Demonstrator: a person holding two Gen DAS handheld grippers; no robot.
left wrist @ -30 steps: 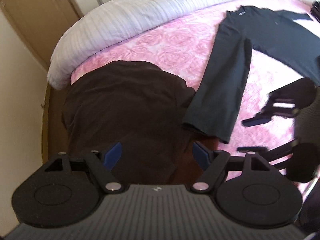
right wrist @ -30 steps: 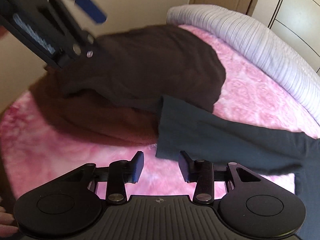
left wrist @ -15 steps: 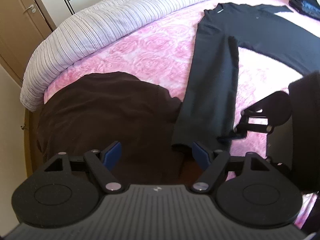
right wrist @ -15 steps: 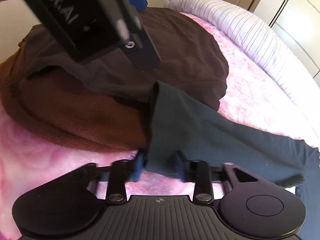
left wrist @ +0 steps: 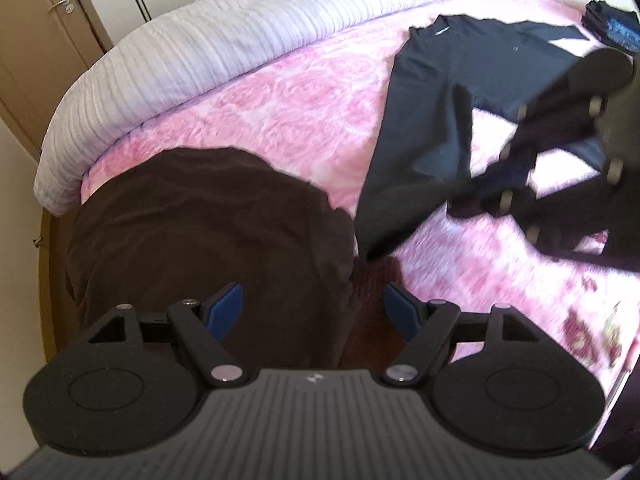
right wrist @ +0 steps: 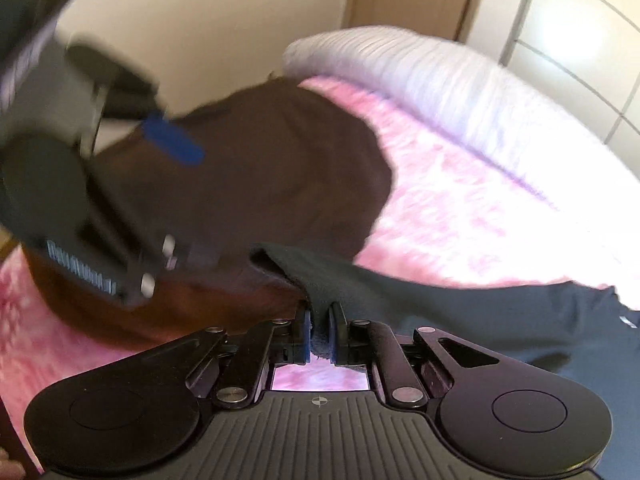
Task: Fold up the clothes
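So the right gripper [right wrist: 319,334] sits at bottom centre of its own view with the jaws just closed down tight on the cuff end of the black long-sleeve shirt [right wrist: 460,312]; you can see a bit of dark fabric squeezed between the blue pads, and the sleeve trails off toward the right edge of the frame. In the left wrist view that same shirt [left wrist: 460,60] is spread flat on the pink floral bedspread [left wrist: 280,112] in the upper right, with the sleeve running down toward the middle, and the right gripper [left wrist: 476,204] shows up there as a blurry black shape at the right side holding the sleeve end. The left gripper [left wrist: 314,310] is spread wide with nothing between the pads, hovering over the dark brown garment [left wrist: 208,232] that fills the lower left of its view. A striped white duvet [left wrist: 240,48] is rolled along the top, a small dark folded pile [left wrist: 610,26] sits far upper right, and a wooden door [left wrist: 36,40] is upper left.
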